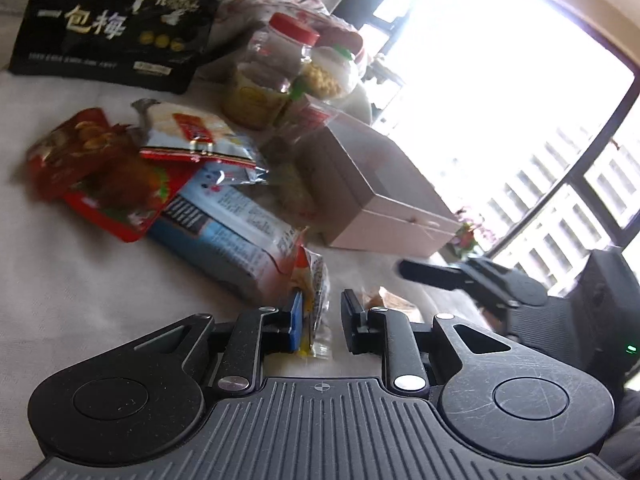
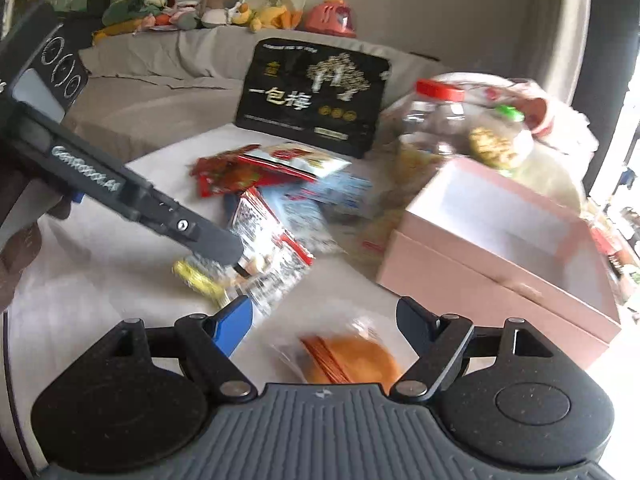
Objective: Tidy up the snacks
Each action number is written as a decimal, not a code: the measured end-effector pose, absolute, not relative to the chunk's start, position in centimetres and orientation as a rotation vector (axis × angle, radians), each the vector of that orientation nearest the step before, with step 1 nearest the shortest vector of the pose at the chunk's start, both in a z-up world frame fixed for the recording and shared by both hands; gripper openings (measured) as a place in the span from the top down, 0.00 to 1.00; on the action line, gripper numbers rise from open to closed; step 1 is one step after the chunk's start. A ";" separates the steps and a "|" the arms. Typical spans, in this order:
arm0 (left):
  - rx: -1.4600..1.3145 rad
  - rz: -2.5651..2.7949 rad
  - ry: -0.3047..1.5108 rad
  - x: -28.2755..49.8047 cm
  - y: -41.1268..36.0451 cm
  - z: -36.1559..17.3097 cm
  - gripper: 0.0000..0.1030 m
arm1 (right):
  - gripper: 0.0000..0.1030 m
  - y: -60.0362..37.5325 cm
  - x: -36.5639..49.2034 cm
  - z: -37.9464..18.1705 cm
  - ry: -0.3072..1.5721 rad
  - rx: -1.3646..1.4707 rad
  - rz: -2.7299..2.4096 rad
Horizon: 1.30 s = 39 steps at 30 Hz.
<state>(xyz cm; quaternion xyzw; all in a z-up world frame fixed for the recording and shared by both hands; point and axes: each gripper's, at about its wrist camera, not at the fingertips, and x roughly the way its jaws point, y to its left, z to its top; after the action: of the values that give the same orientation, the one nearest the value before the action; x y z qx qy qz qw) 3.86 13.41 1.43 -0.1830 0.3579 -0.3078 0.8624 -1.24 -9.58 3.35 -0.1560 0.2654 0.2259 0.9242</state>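
Note:
My left gripper (image 1: 319, 322) is open, its jaws either side of a small clear snack packet (image 1: 316, 300) at the near end of the snack pile; it also shows in the right wrist view (image 2: 236, 256) over that packet (image 2: 260, 268). My right gripper (image 2: 324, 324) is open wide above a wrapped orange round cake (image 2: 352, 360) on the white cloth. An open pink box (image 2: 500, 248) stands to the right, also in the left wrist view (image 1: 372, 184). A pile of red and blue snack bags (image 1: 168, 176) lies behind.
A black plum bag (image 2: 316, 96) stands at the back. Clear jars with red and green lids (image 2: 436, 120) and a plastic bag sit behind the box. A grey sofa with plush toys (image 2: 192, 16) is beyond. A bright window (image 1: 500, 100) is on the right.

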 end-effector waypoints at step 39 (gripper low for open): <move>-0.167 -0.702 0.841 -2.7 3.4 4.2 0.77 | 0.44 -19.9 -5.5 7.0 0.605 -0.157 0.445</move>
<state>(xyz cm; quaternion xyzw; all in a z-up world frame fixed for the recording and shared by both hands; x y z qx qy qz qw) -2.73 3.40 4.21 -0.0791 0.3993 -0.3334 0.8504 -5.51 -19.87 6.97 -0.0766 0.2951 0.2170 0.9273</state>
